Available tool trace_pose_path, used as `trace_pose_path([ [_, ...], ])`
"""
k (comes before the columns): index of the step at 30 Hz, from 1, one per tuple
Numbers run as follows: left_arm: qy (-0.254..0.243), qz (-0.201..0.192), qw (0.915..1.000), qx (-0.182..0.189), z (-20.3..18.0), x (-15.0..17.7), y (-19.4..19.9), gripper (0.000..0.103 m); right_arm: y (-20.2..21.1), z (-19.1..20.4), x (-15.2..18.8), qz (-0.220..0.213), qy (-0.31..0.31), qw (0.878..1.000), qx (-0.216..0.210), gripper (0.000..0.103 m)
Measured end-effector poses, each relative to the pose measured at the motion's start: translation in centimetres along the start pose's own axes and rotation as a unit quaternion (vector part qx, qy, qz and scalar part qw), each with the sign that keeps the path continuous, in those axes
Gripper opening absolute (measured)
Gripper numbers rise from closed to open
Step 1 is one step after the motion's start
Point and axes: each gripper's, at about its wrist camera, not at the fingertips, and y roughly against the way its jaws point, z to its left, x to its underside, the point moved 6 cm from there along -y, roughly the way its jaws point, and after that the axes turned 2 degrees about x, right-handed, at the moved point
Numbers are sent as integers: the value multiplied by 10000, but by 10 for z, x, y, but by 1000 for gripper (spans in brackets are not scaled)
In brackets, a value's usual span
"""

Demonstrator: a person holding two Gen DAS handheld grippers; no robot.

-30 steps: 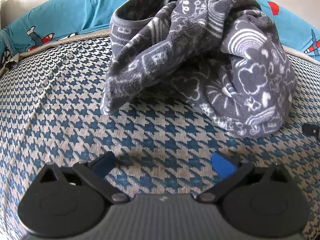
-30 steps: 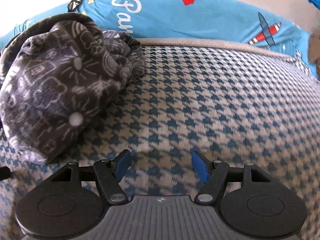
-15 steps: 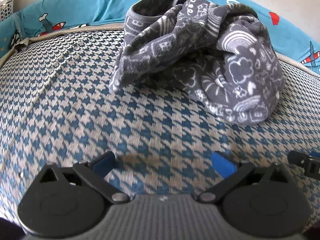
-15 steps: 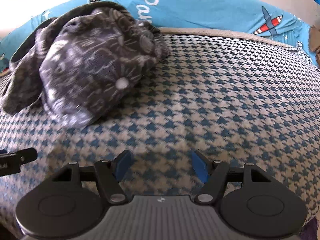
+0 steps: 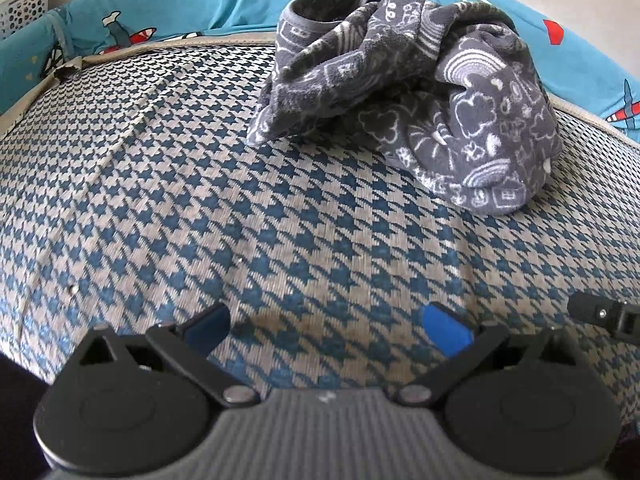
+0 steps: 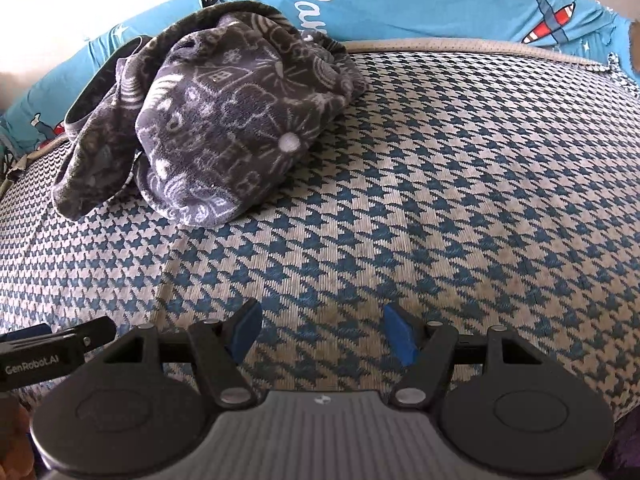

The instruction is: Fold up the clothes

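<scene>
The grey patterned garment [image 5: 404,104] sits bunched in a heap in the upper right of the left wrist view, upper left of the right wrist view [image 6: 208,120], lying on the houndstooth bed surface [image 5: 280,232]. The left gripper [image 5: 326,330] hangs low in frame, jaws apart, nothing but checked fabric between them. The right gripper [image 6: 320,334] is the same, jaws apart and empty, well short of the garment. A blue airplane-print sheet [image 6: 440,4] runs along the top edge.
</scene>
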Motion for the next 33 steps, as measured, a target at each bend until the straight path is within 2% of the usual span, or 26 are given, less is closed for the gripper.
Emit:
trace_pose_path([
  [6, -28, -62, 10000, -60, -4, 1, 7, 103, 5, 5, 5, -42, 51, 10000, -38, 66],
  [15, -178, -96, 9997, -99, -10, 3, 13, 103, 12, -7, 3, -207, 8, 9994, 263, 66],
  [23, -225, -47, 9997, -12, -14, 5, 15, 103, 10, -9, 2, -170, 83, 9988, 451, 66],
  [33, -274, 13, 9996, -110, -23, 2, 13, 103, 8, -9, 2, -31, 148, 9982, 578, 66],
])
